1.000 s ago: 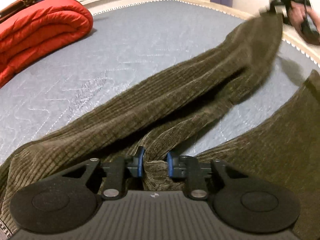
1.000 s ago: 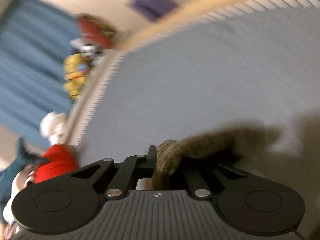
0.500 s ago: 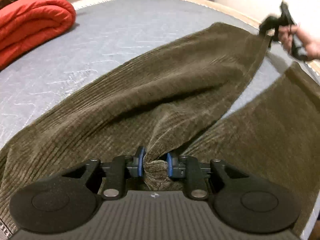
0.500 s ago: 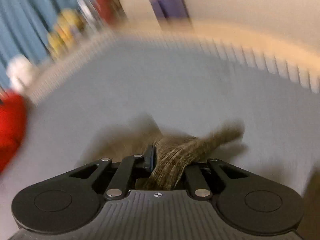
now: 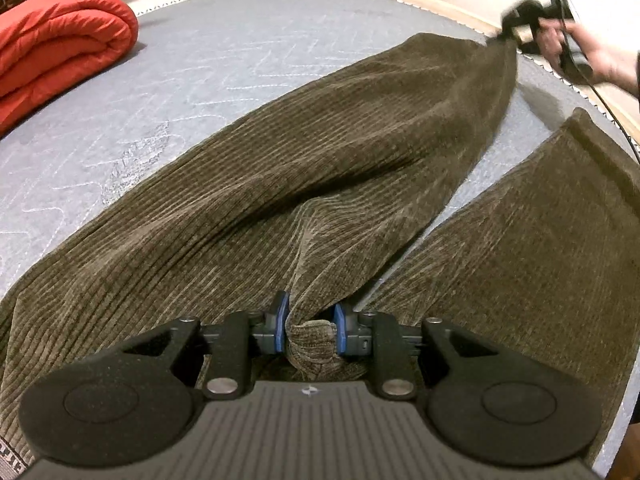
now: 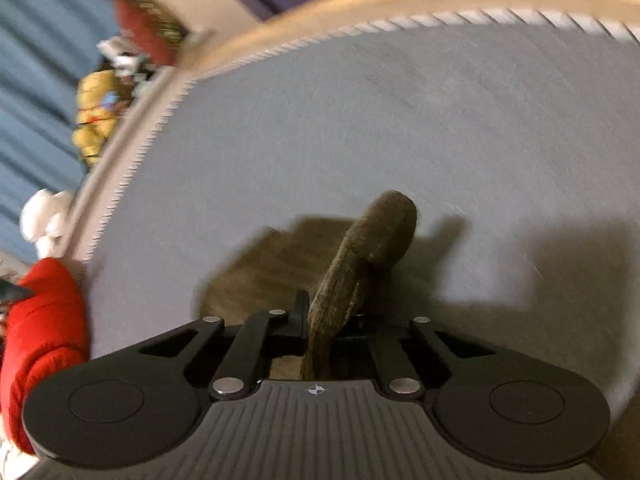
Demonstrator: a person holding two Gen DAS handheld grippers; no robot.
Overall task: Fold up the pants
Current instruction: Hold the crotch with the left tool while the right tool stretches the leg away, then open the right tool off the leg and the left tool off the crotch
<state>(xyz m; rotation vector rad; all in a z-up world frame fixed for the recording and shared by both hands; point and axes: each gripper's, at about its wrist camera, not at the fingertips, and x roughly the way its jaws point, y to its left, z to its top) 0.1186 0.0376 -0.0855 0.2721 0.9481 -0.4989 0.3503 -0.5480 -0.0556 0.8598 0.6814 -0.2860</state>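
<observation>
Step in hand: spreading one leg of the olive corduroy pants [image 5: 304, 168] flat on the grey mattress [image 5: 248, 56], ahead of the first fold.

Left gripper [image 5: 309, 320]: jaws nearly closed, blue pads pinching a bunched wad of corduroy at the near end of the leg. Right gripper [image 6: 320, 320]: jaws all but fully closed on a thin rolled edge of the same fabric, just closing that last fraction with the cloth between them. Seen from the left wrist view, gripped at the far hem corner by the person's hand [image 5: 576, 50], near the mattress edge.

Pants location: raised leg stretched taut between both grippers, partly above the mattress; second leg [image 5: 520, 240] lying flat just beside it, to the right.

Next move, as judged: lower both ends evenly, keep tension to remove the central crease, then bring one leg over the other with hems aligned.

Containers: none visible. Red quilt [image 5: 60, 48], folded, resting at the far left of the mattress, well apart from the pants.
</observation>
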